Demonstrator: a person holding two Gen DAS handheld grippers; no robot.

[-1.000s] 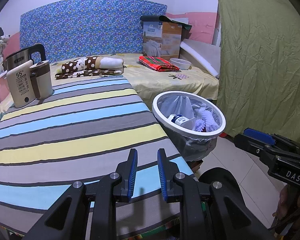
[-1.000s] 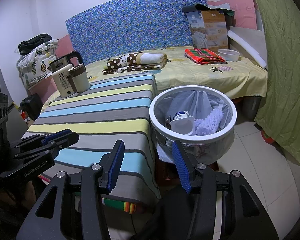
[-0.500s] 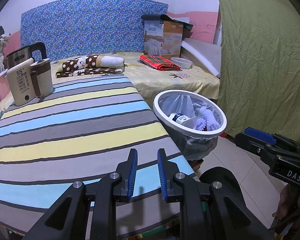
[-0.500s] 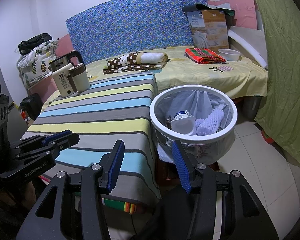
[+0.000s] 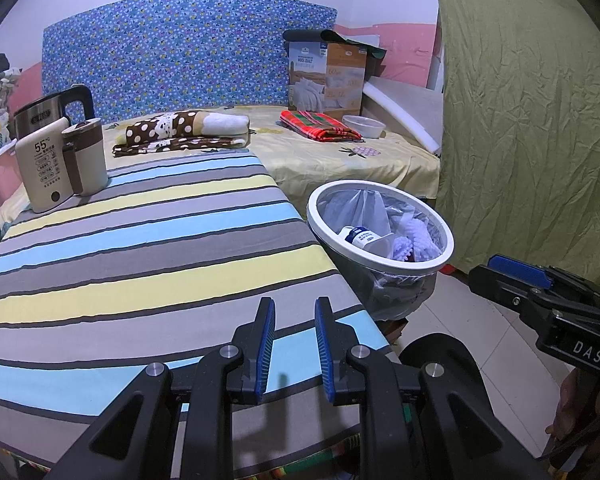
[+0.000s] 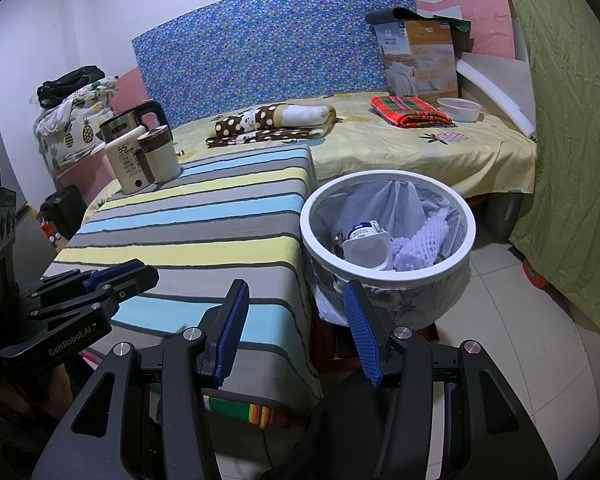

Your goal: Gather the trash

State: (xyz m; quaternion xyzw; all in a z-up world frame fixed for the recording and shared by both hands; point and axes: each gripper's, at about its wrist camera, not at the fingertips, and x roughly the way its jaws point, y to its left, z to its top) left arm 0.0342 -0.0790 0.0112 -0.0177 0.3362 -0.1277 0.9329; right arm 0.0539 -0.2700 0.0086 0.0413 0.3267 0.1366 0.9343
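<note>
A white-rimmed trash bin [image 5: 380,258] [image 6: 384,271] lined with a clear bag stands on the floor by the striped table's right edge. Inside lie a white cup with a blue label [image 5: 360,236] [image 6: 364,242] and a white foam net [image 5: 414,240] [image 6: 420,240]. My left gripper [image 5: 295,308] hovers over the table's near edge, open by a narrow gap with nothing between its blue pads. My right gripper [image 6: 296,292] is open wider and empty, in front of the bin and the table corner. Each gripper shows in the other's view, the right one [image 5: 512,276] and the left one [image 6: 112,276].
The striped tablecloth [image 5: 140,240] [image 6: 200,232] carries a kettle [image 5: 44,116] and a beige thermos set [image 5: 60,168] at its far left. Behind is a bed with folded blankets [image 6: 276,120], a red plaid cloth [image 6: 412,110], a bowl [image 6: 458,109] and a box. A green curtain [image 5: 520,120] hangs at the right above tiled floor.
</note>
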